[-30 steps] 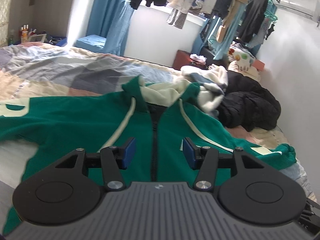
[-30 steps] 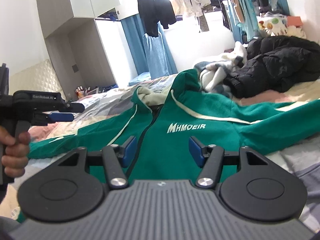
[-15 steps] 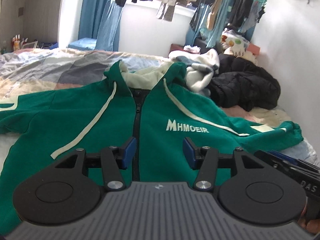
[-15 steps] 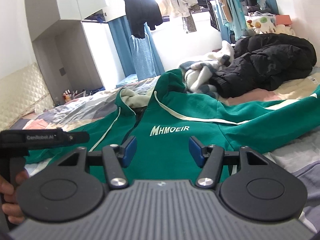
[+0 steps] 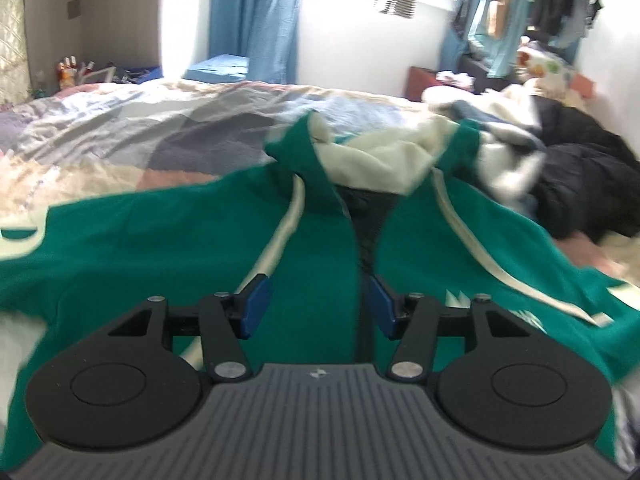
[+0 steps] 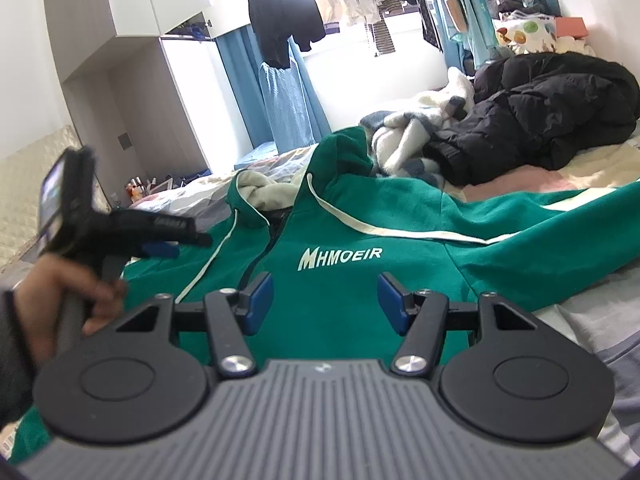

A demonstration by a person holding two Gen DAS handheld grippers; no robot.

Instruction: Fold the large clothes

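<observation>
A green hoodie (image 6: 360, 236) lies spread on the bed (image 6: 592, 164). The right hand-held gripper (image 6: 326, 300) hovers over it, jaws apart and empty. A hand (image 6: 68, 300) grips the left hand-held gripper (image 6: 176, 242).

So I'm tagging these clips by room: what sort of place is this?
Most likely a bedroom at home: a bed with a patchwork cover, built-in cupboards, and clothes hung drying at the window.

Black two-finger grippers (image 6: 325, 300) carry blue pads (image 6: 260, 298), silver screws and ribbed grey housings; a dark sleeve (image 6: 12, 360) covers the wrist beside the housing.
</observation>
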